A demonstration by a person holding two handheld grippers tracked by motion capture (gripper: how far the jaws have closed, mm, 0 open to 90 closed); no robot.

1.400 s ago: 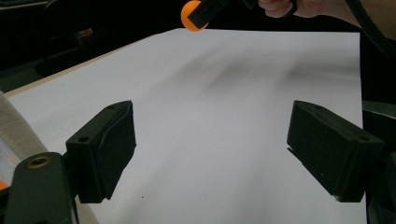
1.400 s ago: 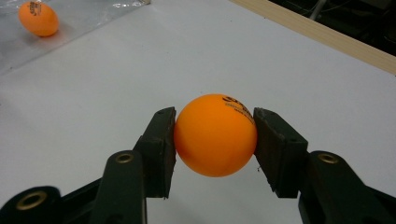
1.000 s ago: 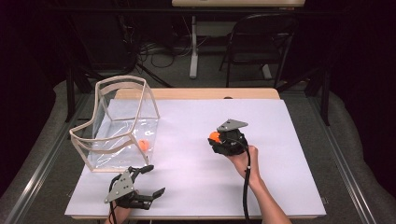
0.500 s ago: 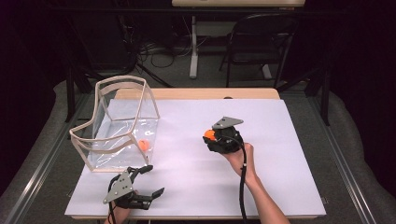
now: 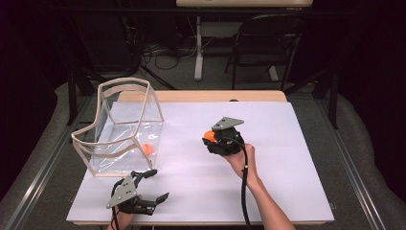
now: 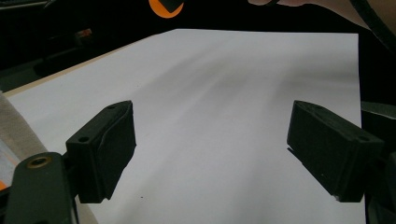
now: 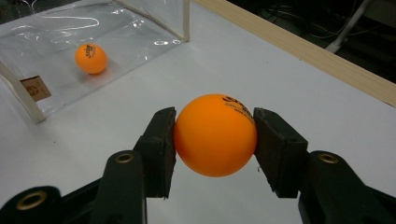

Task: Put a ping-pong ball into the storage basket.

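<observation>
High view: the right gripper [image 5: 209,137] is carrying an orange ball [image 5: 208,136] mid-frame — the clear bag [image 5: 125,125] is sitting to its left. Left gripper view: jaws gaping, empty. Right gripper view: pads are pinching the ball; next, probably lowering it into the bag's opening.

A white sheet [image 5: 287,143] covers the wooden bench [image 5: 201,96], while behind it a dark folding chair [image 5: 265,45], a pale stand leg [image 5: 198,48] and loose cables [image 5: 158,52] occupy the floor.
</observation>
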